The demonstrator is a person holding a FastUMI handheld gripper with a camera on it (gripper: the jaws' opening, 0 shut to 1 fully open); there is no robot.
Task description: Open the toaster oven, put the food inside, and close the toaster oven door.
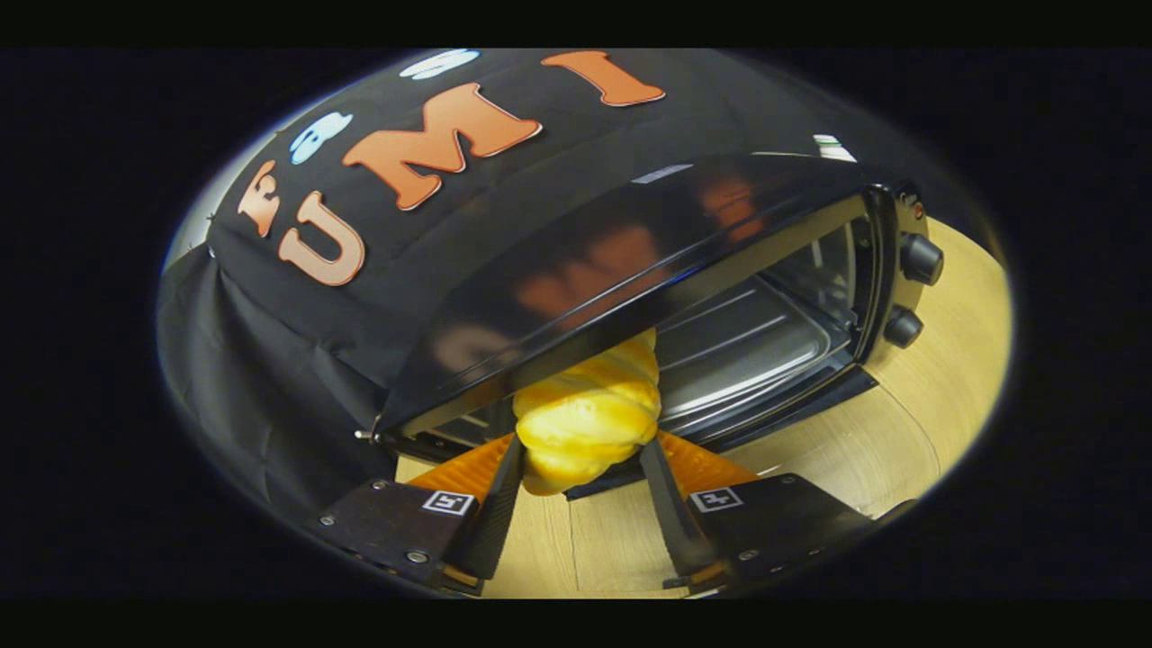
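A golden croissant [587, 418] is held between my two fingers, with my gripper [585, 445] shut on it. Its far end reaches into the mouth of the black toaster oven [576, 270], which stands open just ahead. The oven's door [792, 409] lies folded down flat on the table. Inside, a metal tray [747, 337] shows to the right of the croissant. The oven leans tilted in this view, its glossy top above the croissant.
Two black knobs [920, 259] sit on the oven's right panel. A light wooden table [936, 387] runs under the oven and out to its right. Black cloth hangs behind and to the left of the oven.
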